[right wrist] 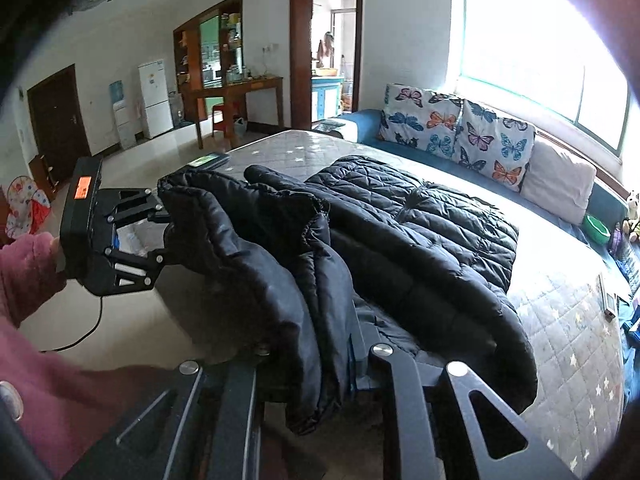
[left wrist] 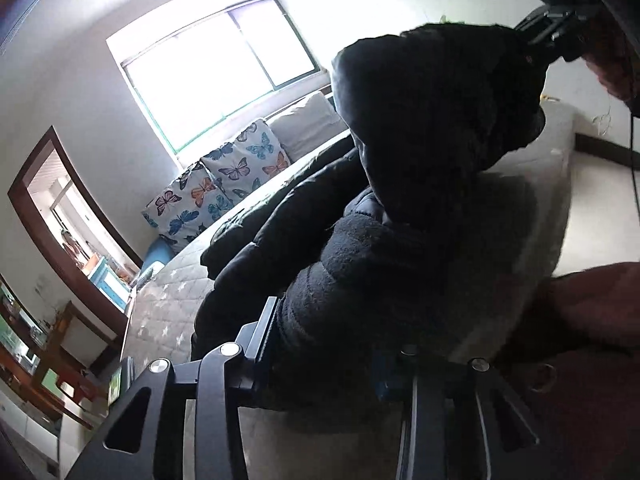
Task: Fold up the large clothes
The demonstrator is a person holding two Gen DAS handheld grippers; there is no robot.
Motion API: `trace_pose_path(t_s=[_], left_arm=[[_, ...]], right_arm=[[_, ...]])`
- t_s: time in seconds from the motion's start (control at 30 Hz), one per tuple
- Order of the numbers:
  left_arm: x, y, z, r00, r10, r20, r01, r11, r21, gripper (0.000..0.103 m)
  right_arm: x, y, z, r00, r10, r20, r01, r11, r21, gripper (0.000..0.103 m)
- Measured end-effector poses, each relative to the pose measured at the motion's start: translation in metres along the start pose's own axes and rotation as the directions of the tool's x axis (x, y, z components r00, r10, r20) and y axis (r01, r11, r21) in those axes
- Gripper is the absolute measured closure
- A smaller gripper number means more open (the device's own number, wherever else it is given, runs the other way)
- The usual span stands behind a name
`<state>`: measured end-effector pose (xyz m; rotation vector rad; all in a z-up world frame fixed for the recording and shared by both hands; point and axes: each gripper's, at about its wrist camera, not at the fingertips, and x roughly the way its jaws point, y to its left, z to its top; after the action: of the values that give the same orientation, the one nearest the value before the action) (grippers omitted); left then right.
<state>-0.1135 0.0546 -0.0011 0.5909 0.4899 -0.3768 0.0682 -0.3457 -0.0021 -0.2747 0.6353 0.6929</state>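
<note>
Jacket [right wrist: 420, 216], black and quilted, lies on the mattress [right wrist: 568, 320] with its long axis running away toward the butterfly cushions [right wrist: 460, 128]. Left of it, the left gripper [right wrist: 166, 228] pinches one near corner; the right gripper [right wrist: 320, 344] clamps the near hem. Bare mattress beyond the jacket leaves folding room.

Blown-out daylight from window [left wrist: 208, 68], backlit dark foreground, fisheye-warped edges

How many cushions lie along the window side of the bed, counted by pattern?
Butterfly-print fabric cushions: 2
Plain pale grey fabric cushion: 1
Total: 3
</note>
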Motion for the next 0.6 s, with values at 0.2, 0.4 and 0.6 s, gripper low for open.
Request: trace_pose_path(t_s=[0.2,0.4,0.6], left_arm=[[-0.067,-0.002,-0.003,0.998,-0.009,0.056,0.012,0.999,-0.053,0.064],[-0.051,0.027,0.024,0.996,0.001,0.086,0.012,0.988,-0.151,0.065],[-0.013,0.068,0.068,0.995,0.050,0.087,-0.036,0.986,-0.161,0.067]], right_arm=[[-0.035,0.022,-0.001,0.999,0.031,-0.005,-0.032,0.997,-0.071,0.085],[-0.027,0.000,0.037,0.999,0.018,0.046,-0.015,0.997,-0.072,0.086],[0.000,-0.035,0.079,0.997,-0.007,0.074,0.011,0.999,-0.053,0.086]])
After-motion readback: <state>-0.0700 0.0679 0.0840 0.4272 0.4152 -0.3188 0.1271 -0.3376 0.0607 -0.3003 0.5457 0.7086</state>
